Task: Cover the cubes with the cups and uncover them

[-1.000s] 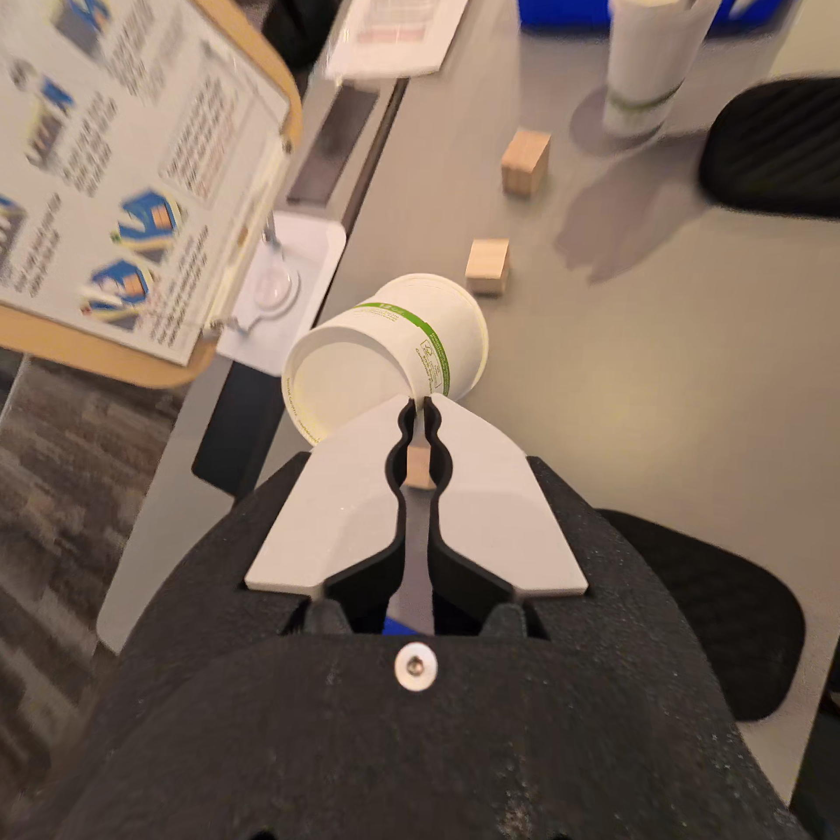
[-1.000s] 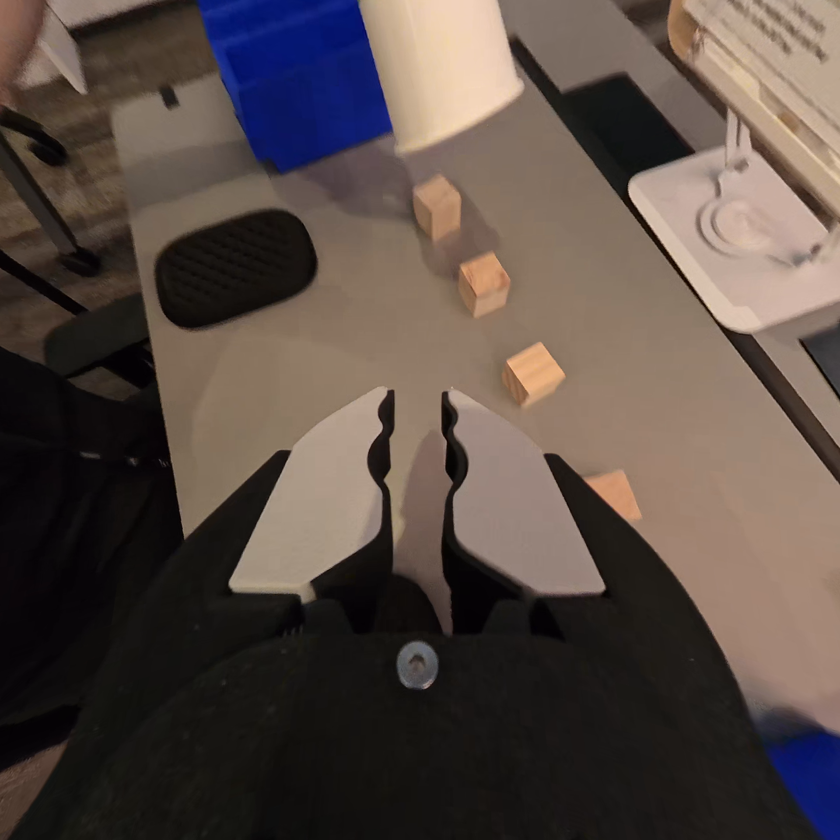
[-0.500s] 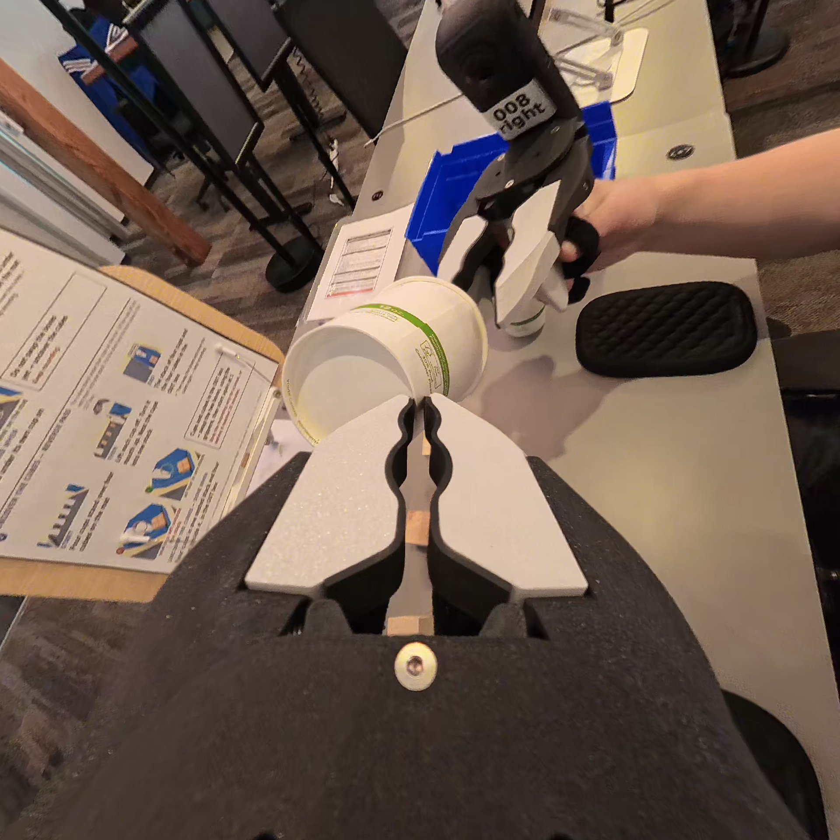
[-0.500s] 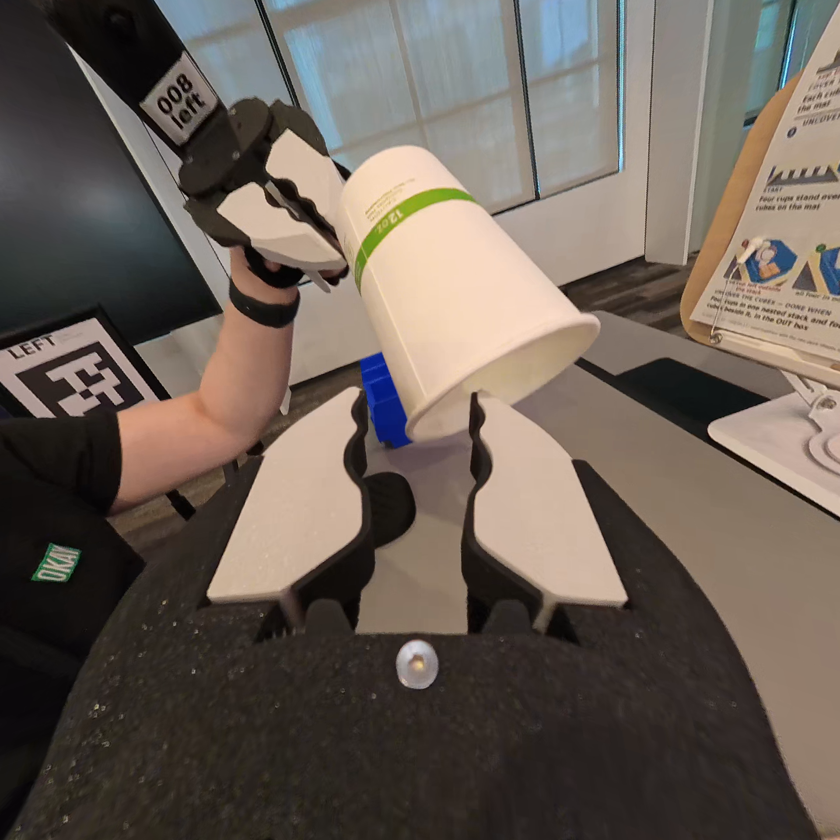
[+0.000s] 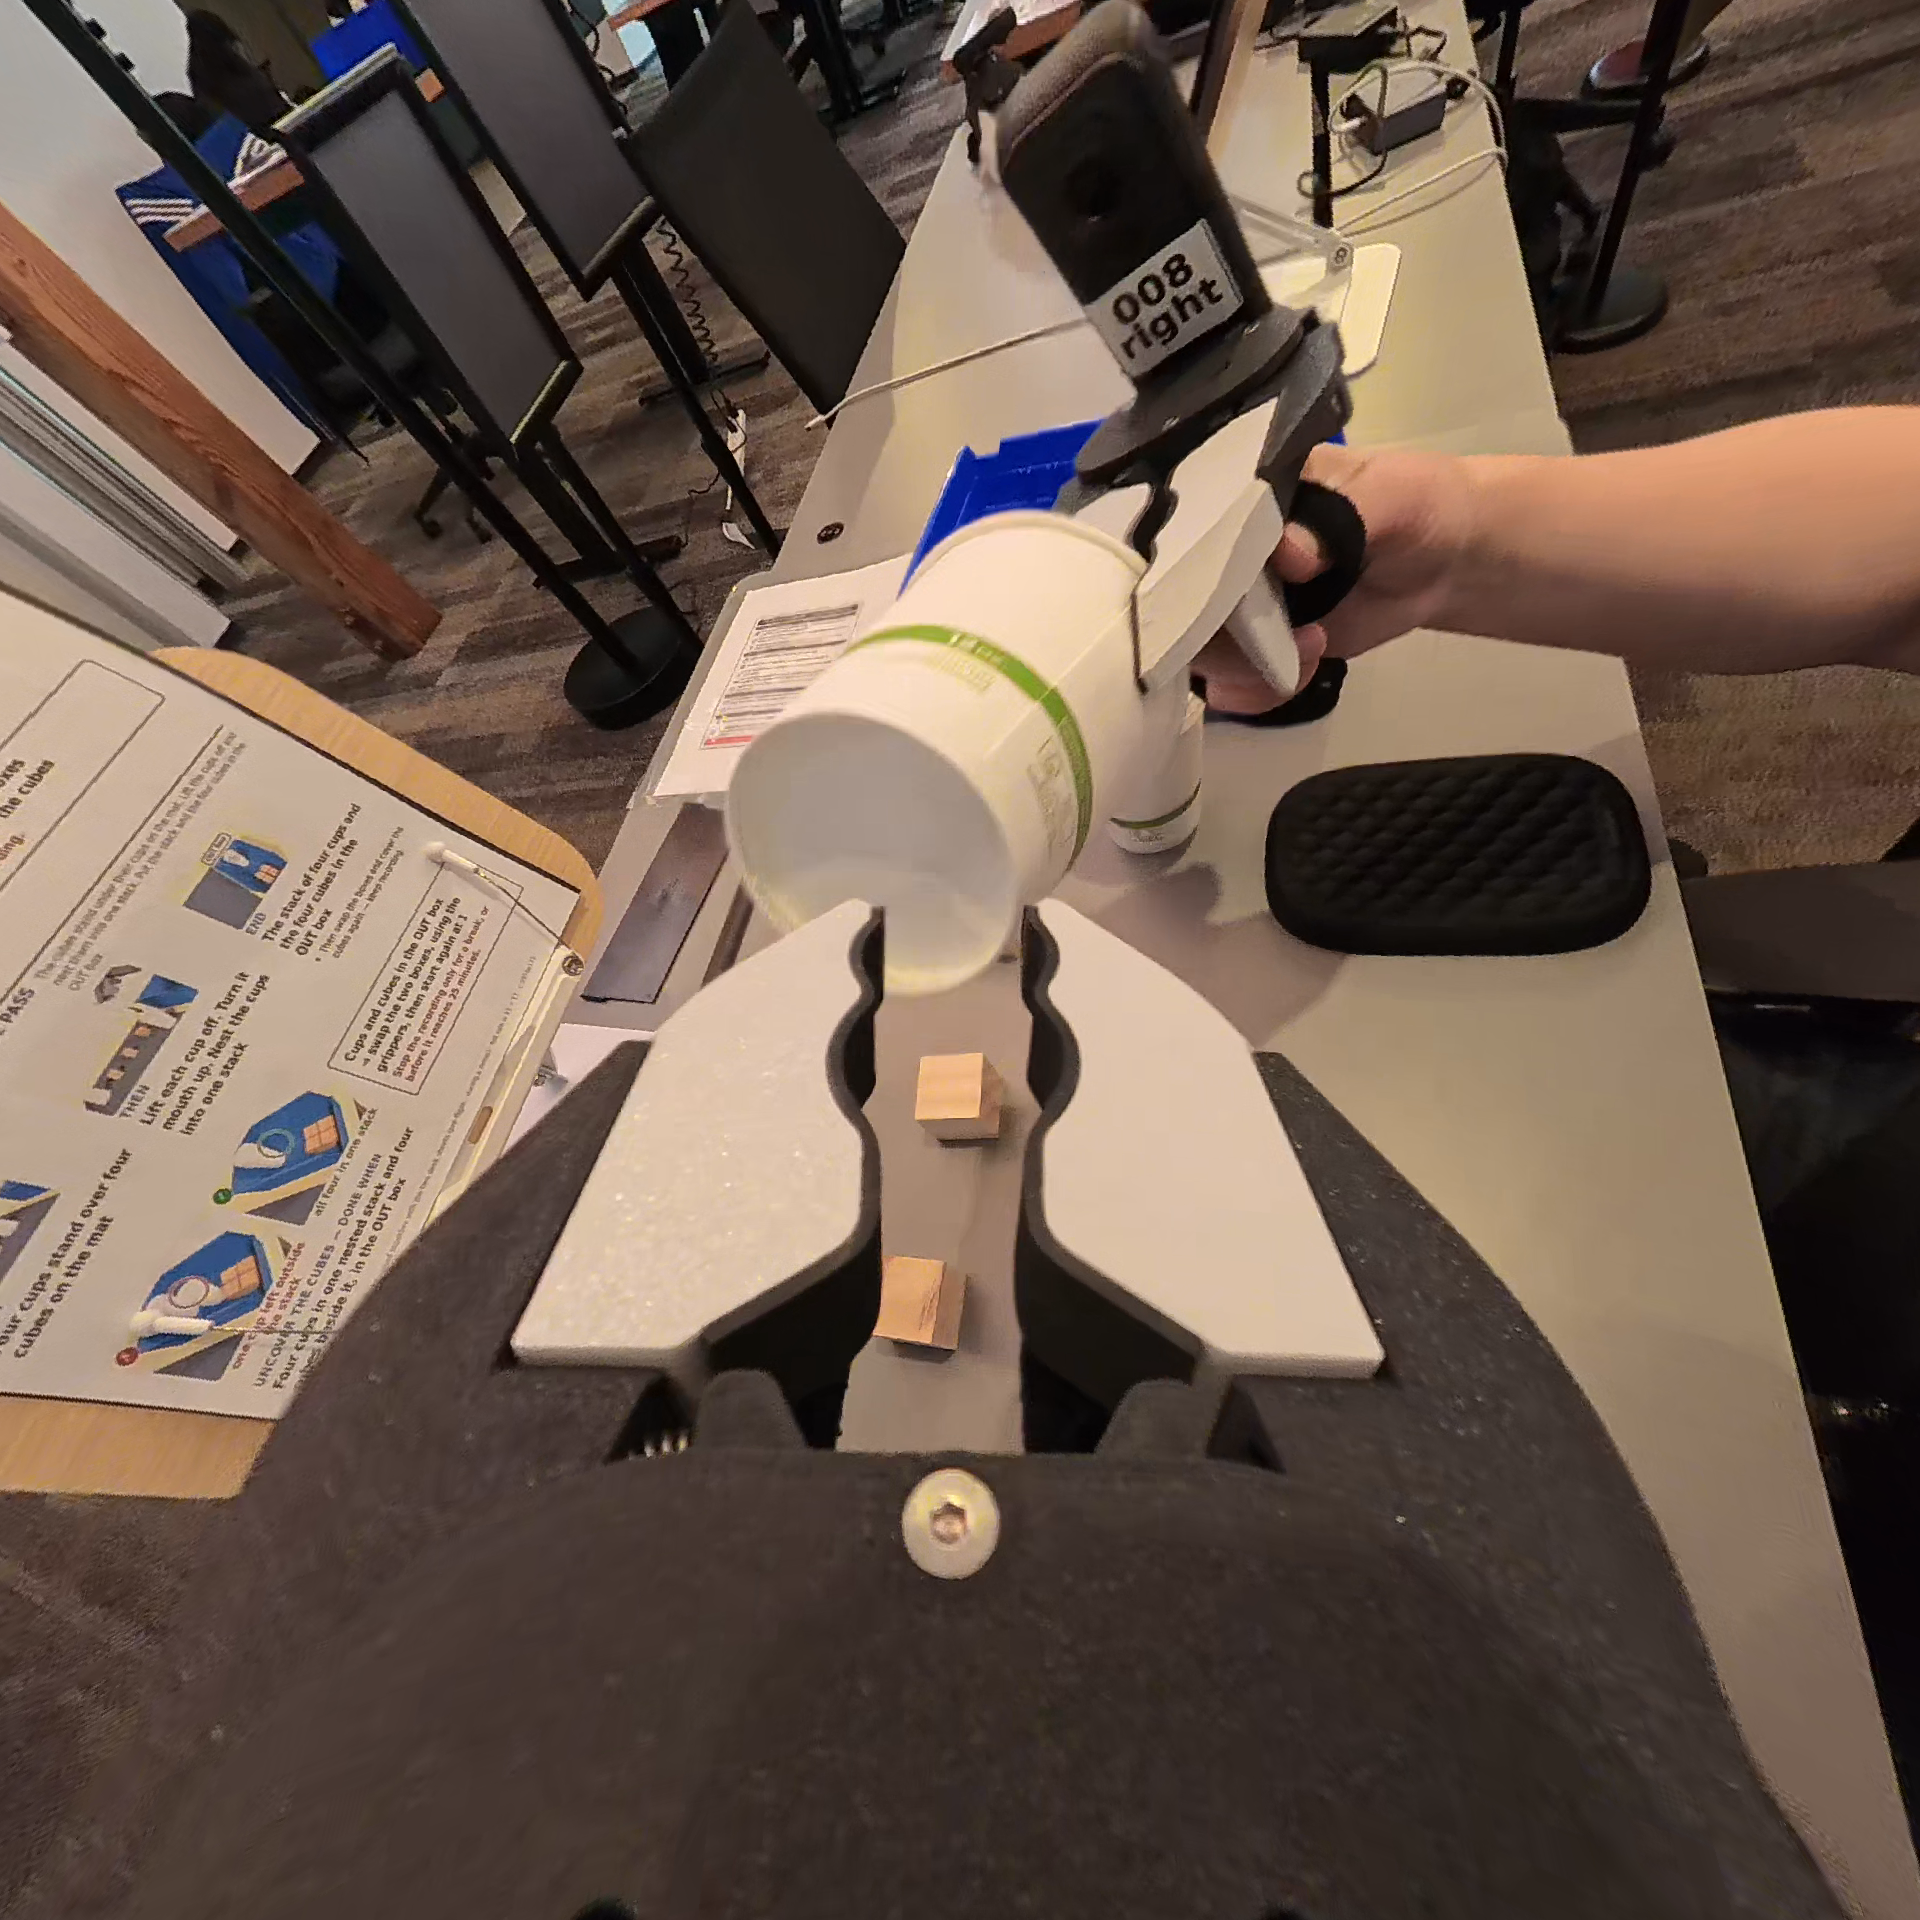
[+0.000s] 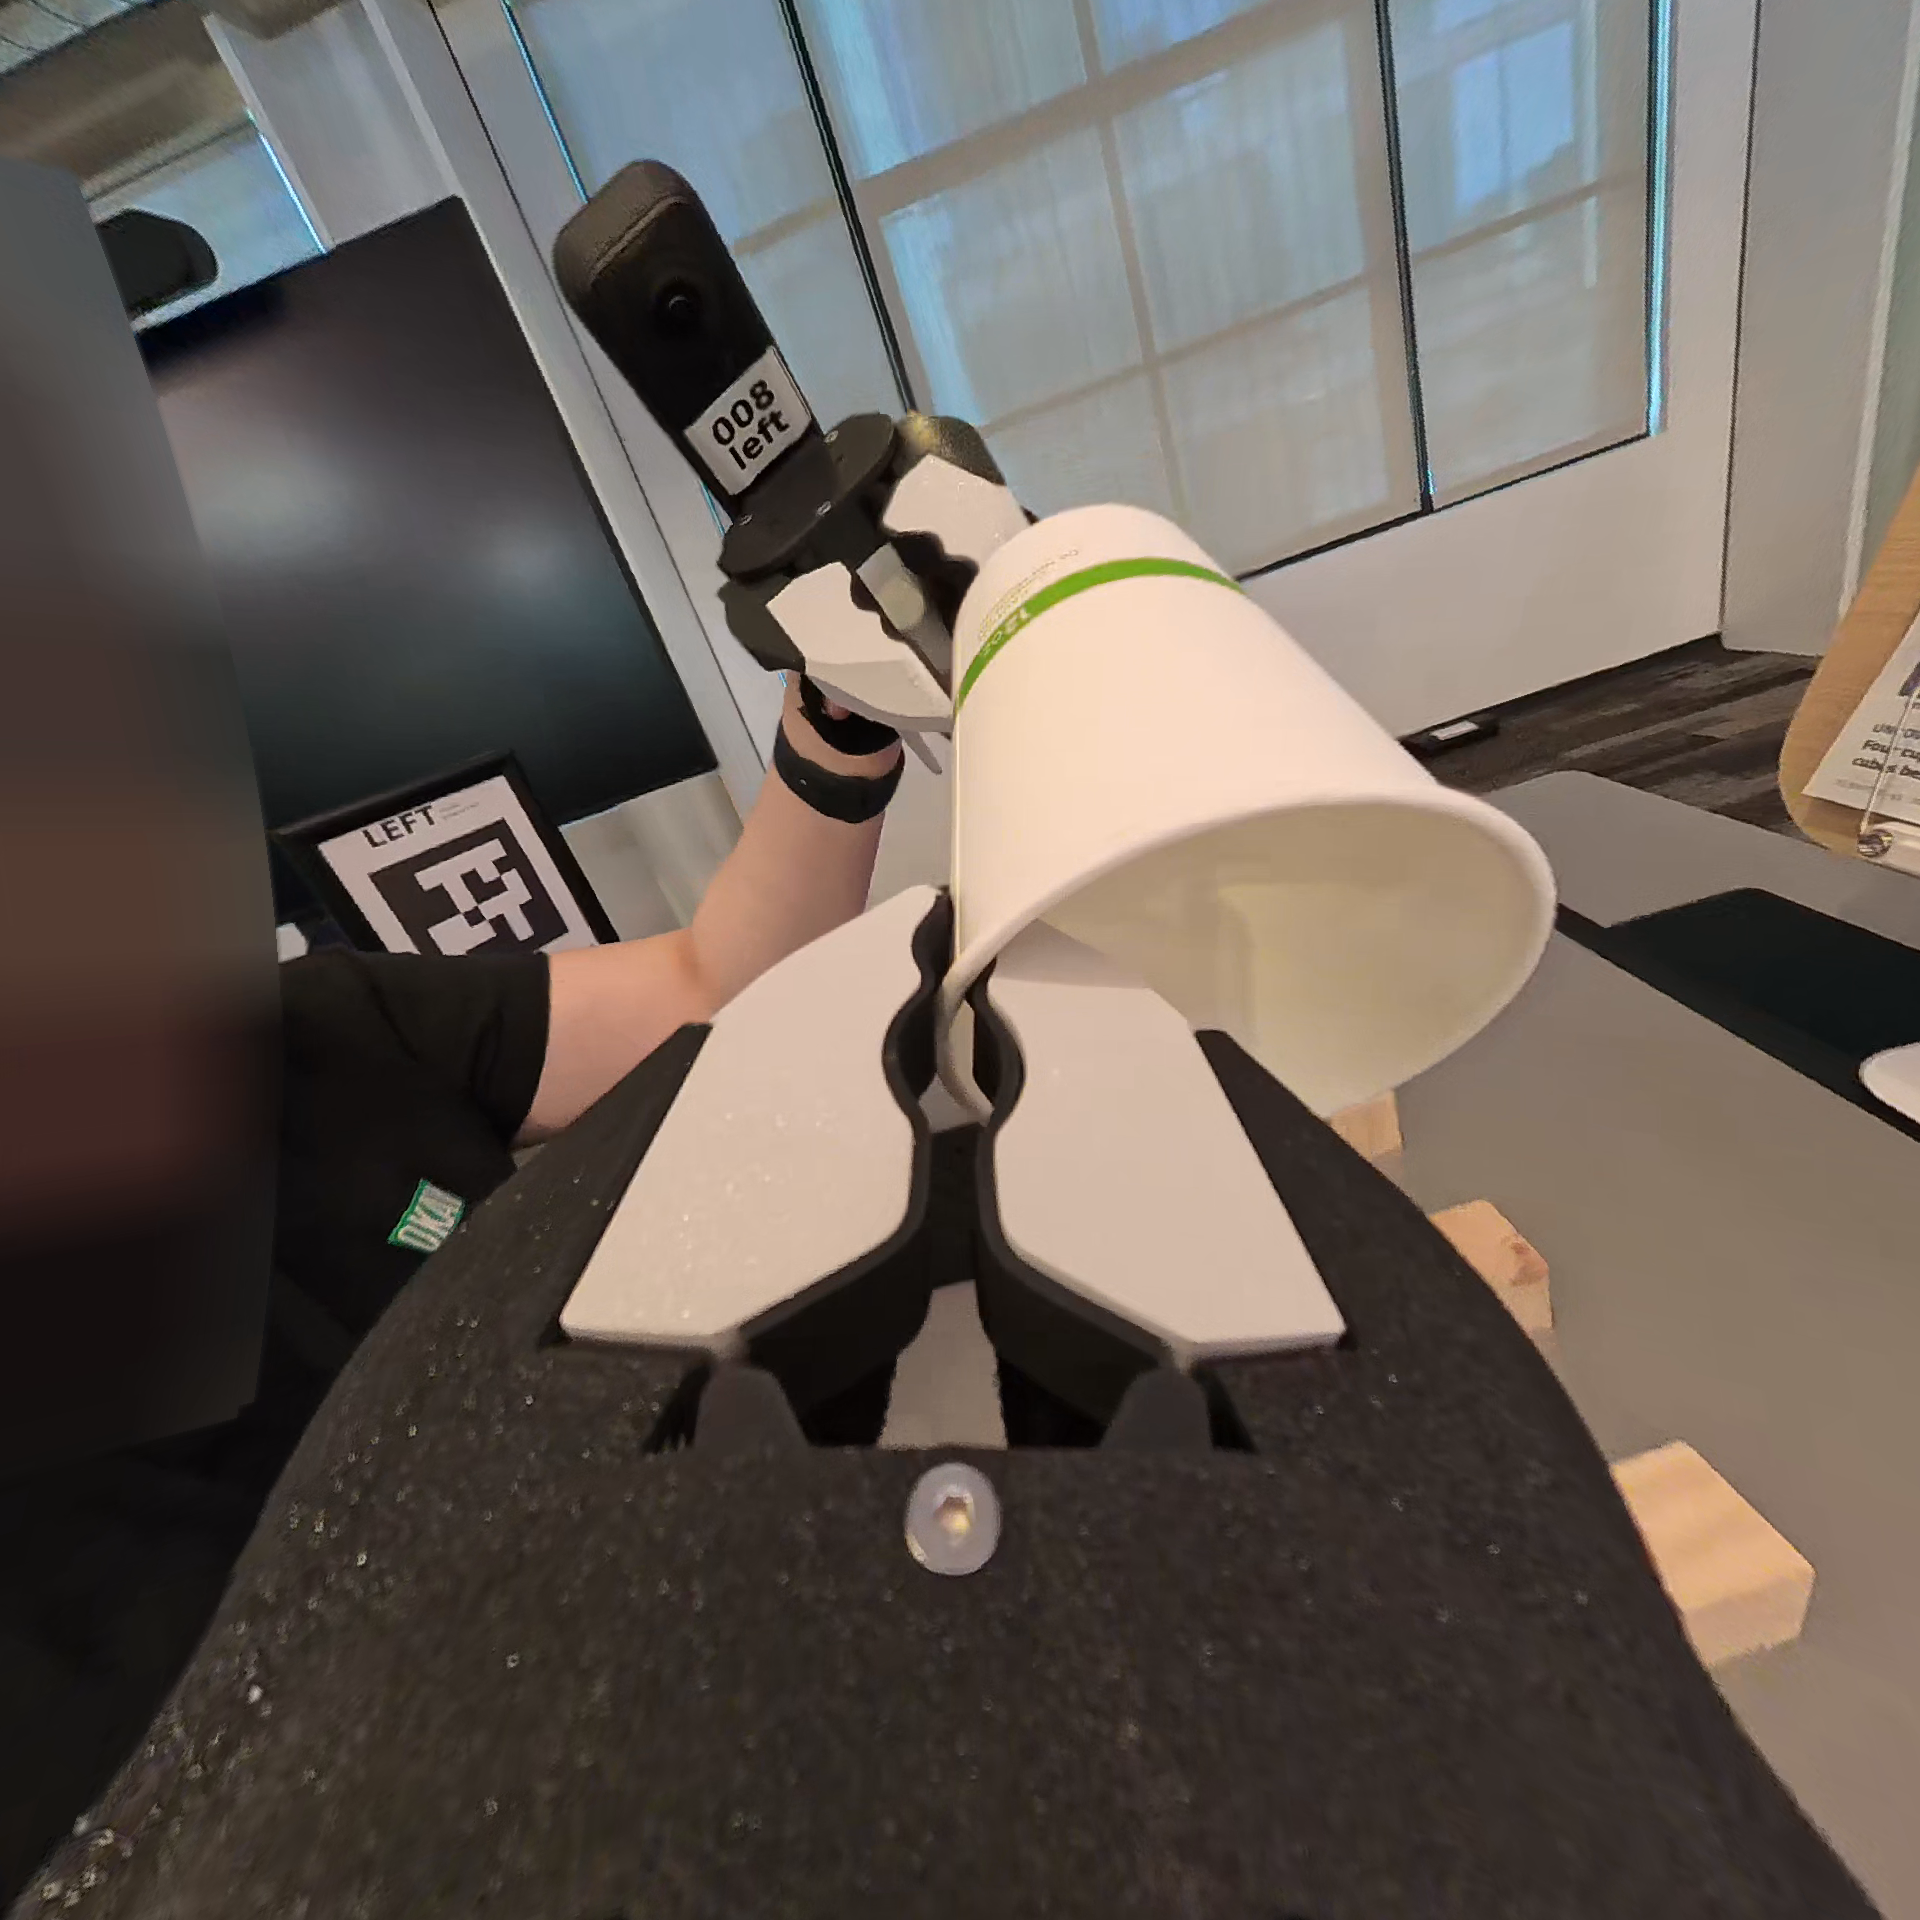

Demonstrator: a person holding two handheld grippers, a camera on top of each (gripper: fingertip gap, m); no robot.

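A white paper cup with a green band hangs tilted in the air, its base towards my left gripper. My right gripper is shut on the cup's rim, one finger inside and one outside; it also shows in the left wrist view. My left gripper is open, its tips beside the cup's base; the right wrist view shows it behind the base. Two wooden cubes lie on the grey table below. The right wrist view shows three cubes.
Another white cup stands mouth down on the grey table behind the held one. A black pad lies to its right. A blue bin and a sheet of paper are farther back. An instruction board stands left.
My right gripper has shut on the cup's rim. My left gripper has opened and let go of the cup's base. The cup has passed from left to right.
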